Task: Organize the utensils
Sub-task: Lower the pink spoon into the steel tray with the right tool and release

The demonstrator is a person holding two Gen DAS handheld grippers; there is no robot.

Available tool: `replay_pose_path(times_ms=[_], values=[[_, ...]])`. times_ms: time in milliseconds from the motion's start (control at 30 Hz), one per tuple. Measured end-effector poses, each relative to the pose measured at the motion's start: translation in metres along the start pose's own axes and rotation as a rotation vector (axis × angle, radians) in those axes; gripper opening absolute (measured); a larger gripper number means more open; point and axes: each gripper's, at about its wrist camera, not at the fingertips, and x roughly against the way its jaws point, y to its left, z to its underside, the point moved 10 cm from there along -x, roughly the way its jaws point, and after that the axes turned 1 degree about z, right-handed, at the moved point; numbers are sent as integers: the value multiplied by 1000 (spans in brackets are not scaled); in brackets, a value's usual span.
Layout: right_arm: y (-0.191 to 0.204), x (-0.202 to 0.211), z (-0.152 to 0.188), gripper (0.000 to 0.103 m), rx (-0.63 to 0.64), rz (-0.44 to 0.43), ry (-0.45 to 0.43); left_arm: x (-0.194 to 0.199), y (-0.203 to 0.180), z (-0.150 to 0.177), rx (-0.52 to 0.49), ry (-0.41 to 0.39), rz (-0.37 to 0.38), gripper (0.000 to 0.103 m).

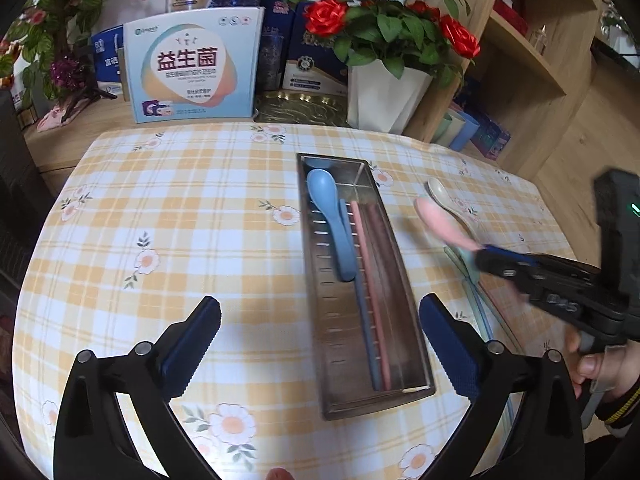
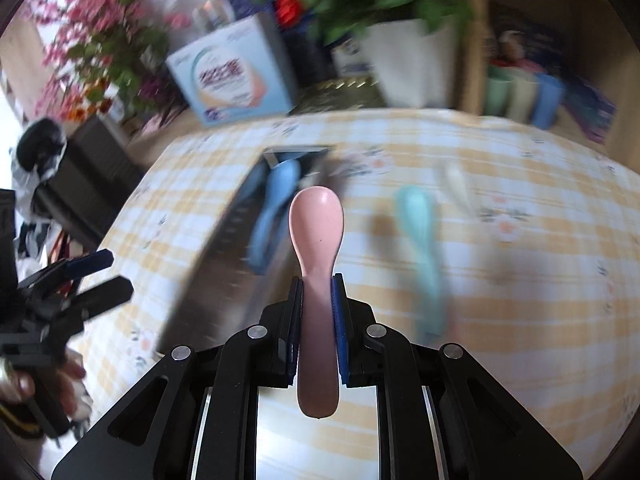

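The right gripper [image 2: 318,328] is pinching a pink spoon [image 2: 317,240] by its handle, the blue pads pressing on both sides; the spoon's long axis is running straight out along the fingers, bowl away from the camera and handle end sticking back past the pads. The spoon is hanging above the checked tablecloth [image 2: 500,280], just right of the metal tray [image 2: 208,280]. The left gripper [image 1: 320,334] is standing spread wide with nothing between its fingers, hovering over the near end of the tray.

In the left wrist view the tray [image 1: 416,394] is lying lengthwise, near to far, on the cloth. Inside it one blue spoon [image 1: 330,220] is lying bowl-far, handle pointing back toward the camera, and beside it two long sticks, one blue [image 1: 366,320] and one pink [image 1: 374,280], are lying parallel to the tray's long sides. To the right, on the cloth, one cream spoon [image 1: 440,194] is lying bowl-far, partly covered by the held pink spoon. One mint-green spoon [image 2: 420,232] is lying beside it, long axis near to far; in the left view it is almost wholly hidden behind the right gripper, and the right wrist view is smearing everything but the gripper and its spoon.

Beyond the cloth one light-blue box [image 1: 192,66] is standing upright, with a white pot of red roses [image 1: 384,92] to its right and pink flowers [image 1: 60,40] at the left edge. A person's hand [image 1: 596,364] is cut off at the right margin.
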Motion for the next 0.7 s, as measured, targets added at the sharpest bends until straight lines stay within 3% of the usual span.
replay_pose_path(times_ms=[200,433,700], values=[[51,-49,-7,14,-100,-22,137,17,38,6,62,-32,-18,97],[56,-83,-20,15,-172,80,169,37,78,13,136,-65,-45,97],[62,-100,-17,15,-240,68,206,41,90,18,174,-68,-50,97]])
